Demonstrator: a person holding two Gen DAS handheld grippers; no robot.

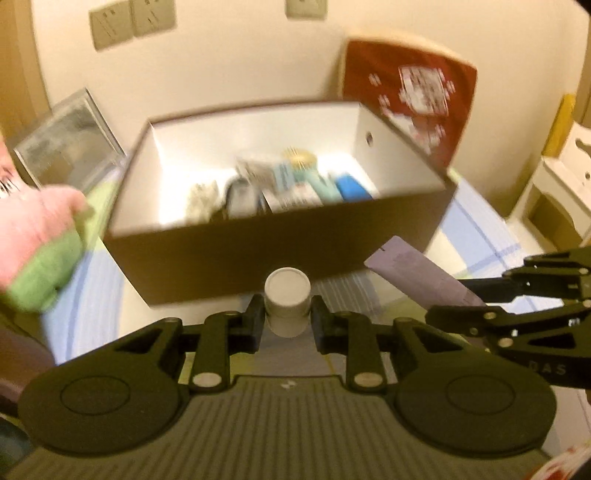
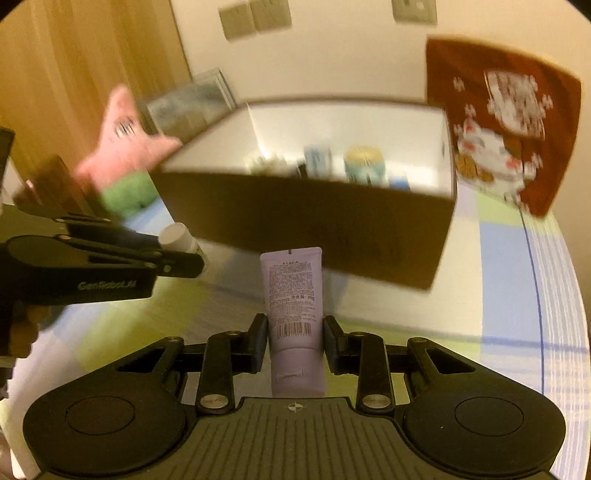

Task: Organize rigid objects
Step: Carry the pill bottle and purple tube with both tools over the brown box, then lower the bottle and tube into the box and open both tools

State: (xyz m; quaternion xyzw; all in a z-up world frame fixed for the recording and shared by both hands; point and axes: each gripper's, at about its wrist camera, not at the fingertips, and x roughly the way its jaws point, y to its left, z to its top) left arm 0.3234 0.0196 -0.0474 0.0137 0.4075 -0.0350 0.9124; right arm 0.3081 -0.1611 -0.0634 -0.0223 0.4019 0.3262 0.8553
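Jaws: left gripper (image 1: 287, 316) clamps white bottle (image 1: 287, 301), right gripper (image 2: 294, 341) clamps lilac tube (image 2: 293, 317). Box (image 1: 280, 254) contents blurred, partly hidden behind near wall.

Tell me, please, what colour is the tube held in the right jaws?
Pale lilac tube, clearest in the right wrist view.

Warm light on a cream wall (image 1: 229, 62) with switch plates (image 2: 255, 18), wooden door (image 2: 92, 66).

There are two claws, the left claw (image 1: 287, 322) and the right claw (image 2: 294, 341). One white bottle (image 1: 287, 301), one lilac tube (image 2: 293, 306), one open box (image 1: 280, 236) and one plush star (image 2: 123, 142) show. The blurred box contents can't be counted.
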